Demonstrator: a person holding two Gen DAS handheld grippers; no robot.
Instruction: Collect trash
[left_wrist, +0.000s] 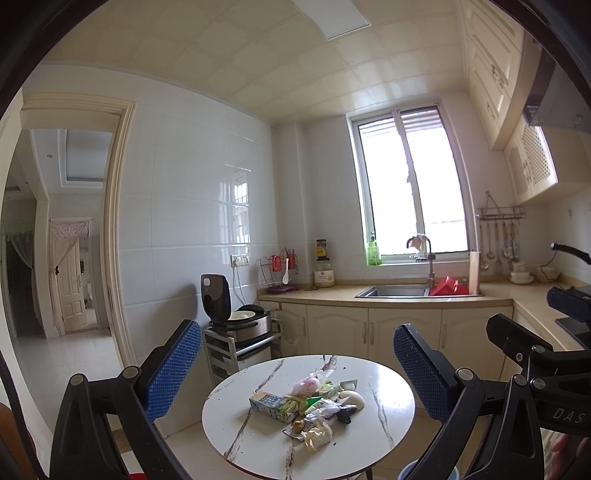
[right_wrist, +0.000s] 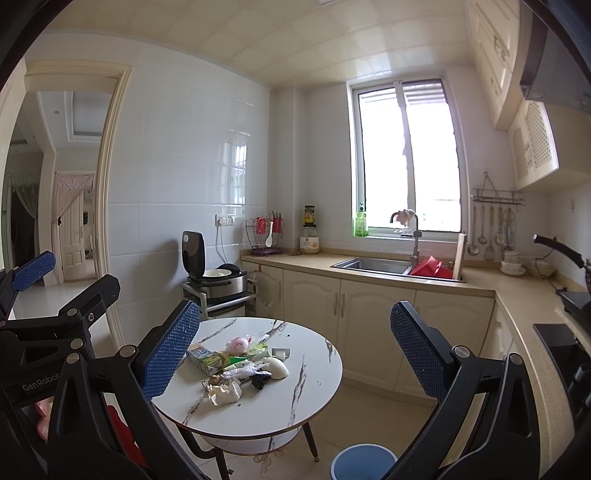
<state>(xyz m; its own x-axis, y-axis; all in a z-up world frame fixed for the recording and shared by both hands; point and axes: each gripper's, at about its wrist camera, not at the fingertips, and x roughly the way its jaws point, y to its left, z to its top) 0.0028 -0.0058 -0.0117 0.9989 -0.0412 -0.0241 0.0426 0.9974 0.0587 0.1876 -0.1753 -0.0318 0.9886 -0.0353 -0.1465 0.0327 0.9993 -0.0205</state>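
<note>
Trash pile (right_wrist: 236, 363) at centre of round table (right_wrist: 295, 398), lower middle of frame; bin (right_wrist: 360, 461) on floor below right; sink (right_wrist: 373, 266) in counter behind; rice cooker (right_wrist: 218, 275) left.

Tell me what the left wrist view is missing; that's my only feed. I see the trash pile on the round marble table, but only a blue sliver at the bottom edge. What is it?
Observer: A blue trash bin on the floor, beside the round marble table toward the counter side; the right wrist view shows its round rim.
Operator: Anything under the tabletop?
Observer: Yes, a lower shelf between dark legs.
Operator: Is the right gripper holding anything?
Observer: No. The right gripper is open and empty, short of the trash pile.
Operator: And mine?
Observer: The left gripper is open too; nothing picked yet.
</note>
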